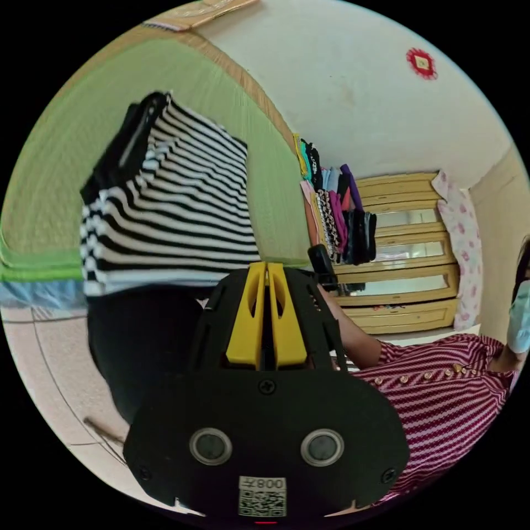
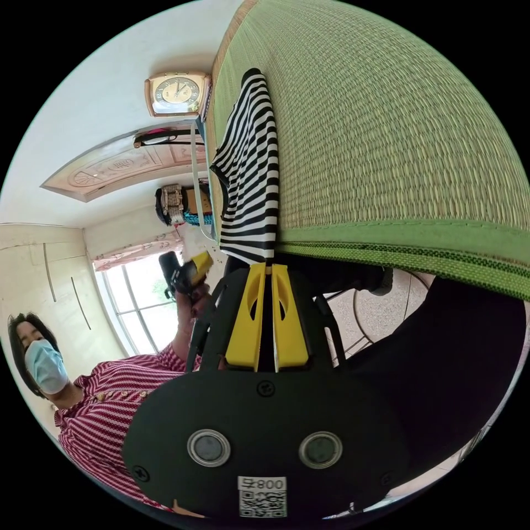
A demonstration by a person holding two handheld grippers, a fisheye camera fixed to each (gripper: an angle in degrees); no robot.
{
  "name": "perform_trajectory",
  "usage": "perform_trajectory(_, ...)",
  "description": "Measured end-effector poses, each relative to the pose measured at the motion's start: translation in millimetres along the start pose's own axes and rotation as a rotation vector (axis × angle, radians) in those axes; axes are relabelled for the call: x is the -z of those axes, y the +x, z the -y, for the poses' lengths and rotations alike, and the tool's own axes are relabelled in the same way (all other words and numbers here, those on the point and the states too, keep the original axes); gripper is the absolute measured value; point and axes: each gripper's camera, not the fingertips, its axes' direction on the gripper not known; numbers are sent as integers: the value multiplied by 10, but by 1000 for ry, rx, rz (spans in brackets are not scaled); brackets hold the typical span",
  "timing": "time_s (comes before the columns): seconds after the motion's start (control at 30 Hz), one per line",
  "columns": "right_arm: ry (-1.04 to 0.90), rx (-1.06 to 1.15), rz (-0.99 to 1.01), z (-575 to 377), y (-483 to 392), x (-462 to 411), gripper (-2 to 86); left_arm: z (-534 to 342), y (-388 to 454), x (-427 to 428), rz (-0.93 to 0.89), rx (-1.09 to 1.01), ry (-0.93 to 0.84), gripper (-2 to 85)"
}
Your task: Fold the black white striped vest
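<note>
Left of centre in the left gripper view, striped vest (image 1: 165,215) folded on the green mat (image 1: 49,182), just above the left gripper (image 1: 266,269), yellow jaws closed and empty; in the right gripper view, right gripper (image 2: 267,269) likewise closed, tips touching the vest's edge, grip unclear.

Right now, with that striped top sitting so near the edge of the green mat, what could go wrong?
1. The folded black and white striped vest lies at the edge of the green woven mat; a nudge might tip it off onto the tiled floor.
2. Both the left tongs and right tongs look closed right beside its hem; pulling away could snag the fabric and undo the fold.
</note>
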Motion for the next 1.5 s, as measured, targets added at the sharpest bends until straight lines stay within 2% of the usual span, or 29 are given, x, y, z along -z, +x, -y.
perform_trajectory(0.1, 16, 3, 23, -69, -56, 46, 18, 32, -75, -16, -9, 53, -5, 56)
perform_trajectory(0.23, 31, 15, 50, -157, -166, 120, 18, 112, -251, -49, -177, 175, -14, 85)
perform_trajectory(0.37, 42, 26, 65, -217, -265, 193, 18, 11, -500, -241, -242, 304, -23, 95)
perform_trajectory(0.43, 42, 34, 61, -257, -319, 235, 18, 80, -509, -189, -196, 306, -6, 97)
perform_trajectory(0.53, 46, 37, 67, -318, -348, 286, 18, 185, -621, -131, -259, 342, 30, 98)
perform_trajectory(0.8, 66, 27, 96, -479, -344, 383, 19, 300, -739, -58, -206, 375, 26, 92)
perform_trajectory(1.2, 87, 14, 178, -610, -370, 474, 20, 369, -897, 34, -330, 431, 57, 91)
perform_trajectory(1.5, 86, 21, 173, -718, -296, 486, 33, 358, -967, 107, -333, 439, 99, 39)
